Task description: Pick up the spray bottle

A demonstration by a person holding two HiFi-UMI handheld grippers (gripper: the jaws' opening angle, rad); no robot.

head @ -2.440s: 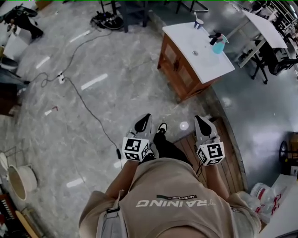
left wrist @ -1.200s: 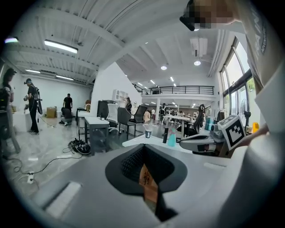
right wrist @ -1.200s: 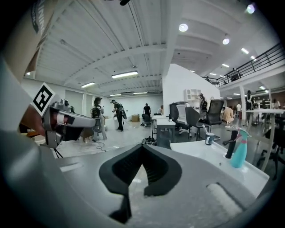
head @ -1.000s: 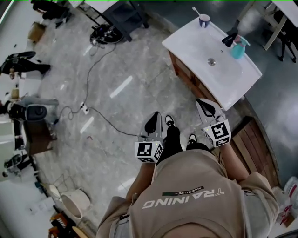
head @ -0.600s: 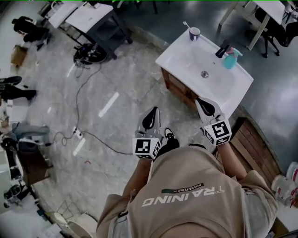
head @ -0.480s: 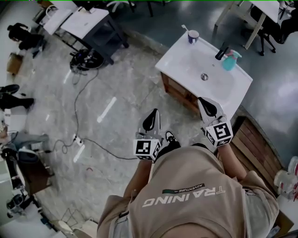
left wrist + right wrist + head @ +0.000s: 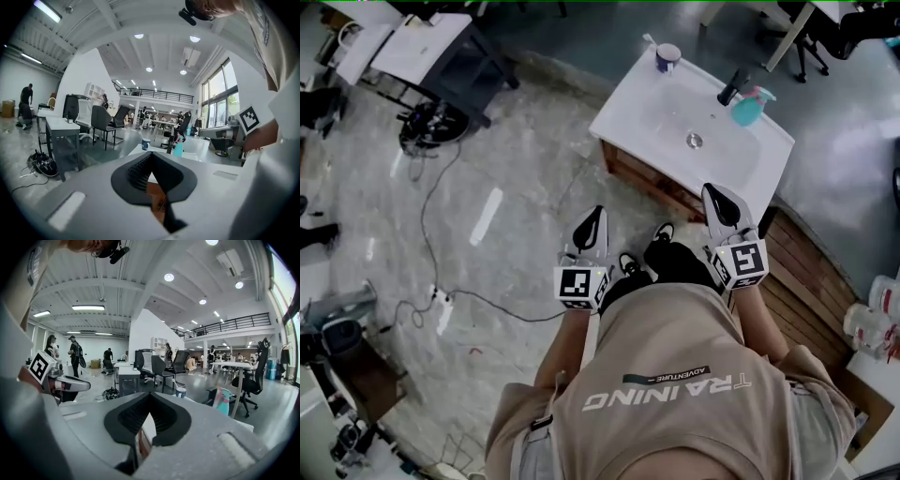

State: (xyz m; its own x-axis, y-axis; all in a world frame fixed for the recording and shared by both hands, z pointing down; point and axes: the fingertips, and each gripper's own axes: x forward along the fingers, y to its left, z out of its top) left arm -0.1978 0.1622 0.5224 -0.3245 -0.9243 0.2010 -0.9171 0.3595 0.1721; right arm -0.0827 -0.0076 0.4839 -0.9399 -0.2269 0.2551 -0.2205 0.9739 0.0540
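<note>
The teal spray bottle [image 7: 750, 105] stands at the back of a white washbasin top [image 7: 628, 103], next to a black tap [image 7: 731, 86]. It also shows far ahead in the left gripper view, where the spray bottle [image 7: 178, 149] is small, and in the right gripper view, where the spray bottle [image 7: 223, 401] is right of centre. My left gripper [image 7: 595, 217] is held over the floor short of the cabinet, its jaws shut and empty. My right gripper [image 7: 715, 199] hovers near the basin's front edge, likewise shut on nothing. Both are well short of the bottle.
A cup with a toothbrush [image 7: 667, 56] sits on the basin's far left corner. The wooden cabinet [image 7: 642, 178] carries the basin. A slatted wooden platform [image 7: 806, 281] lies to the right. A black-legged desk [image 7: 431, 52], a cable tangle [image 7: 427, 131] and a floor cable [image 7: 487, 305] are to the left.
The person has walked toward the washbasin, which has come nearer and swung in front of the right gripper. Both grippers have stayed shut and out in front.
</note>
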